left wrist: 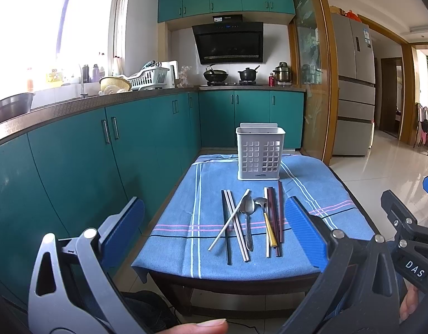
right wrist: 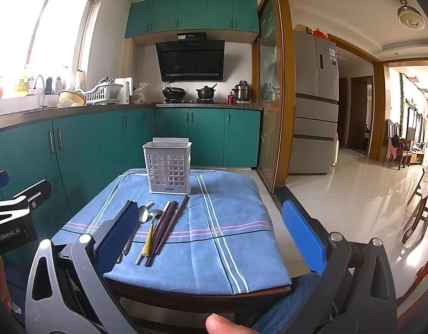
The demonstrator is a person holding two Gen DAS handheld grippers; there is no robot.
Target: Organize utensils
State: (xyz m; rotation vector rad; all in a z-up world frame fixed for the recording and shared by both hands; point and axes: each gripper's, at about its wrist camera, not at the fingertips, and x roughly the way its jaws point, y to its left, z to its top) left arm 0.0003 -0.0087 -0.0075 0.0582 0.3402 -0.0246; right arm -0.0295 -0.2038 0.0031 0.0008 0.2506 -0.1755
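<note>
A white perforated utensil holder [left wrist: 260, 154] [right wrist: 168, 167] stands upright at the far end of a small table under a blue cloth [left wrist: 319, 192] [right wrist: 214, 239]. In front of it lie white and black chopsticks [left wrist: 232, 224], two metal spoons [left wrist: 248, 217] [right wrist: 150, 228] and dark red chopsticks [left wrist: 277, 217] [right wrist: 169, 224]. My left gripper [left wrist: 216, 231] hangs open before the table's near edge, nothing between its blue pads. My right gripper [right wrist: 214, 239] is open too, over the cloth's bare right half; its left finger hides some utensils.
Teal cabinets [left wrist: 108, 150] and a countertop run along the left and back, with a stove, pots and a dish rack [left wrist: 148, 78]. A wooden door frame [right wrist: 283, 111] and a fridge [right wrist: 315, 103] stand to the right. Shiny tiled floor [right wrist: 353, 194] opens rightward.
</note>
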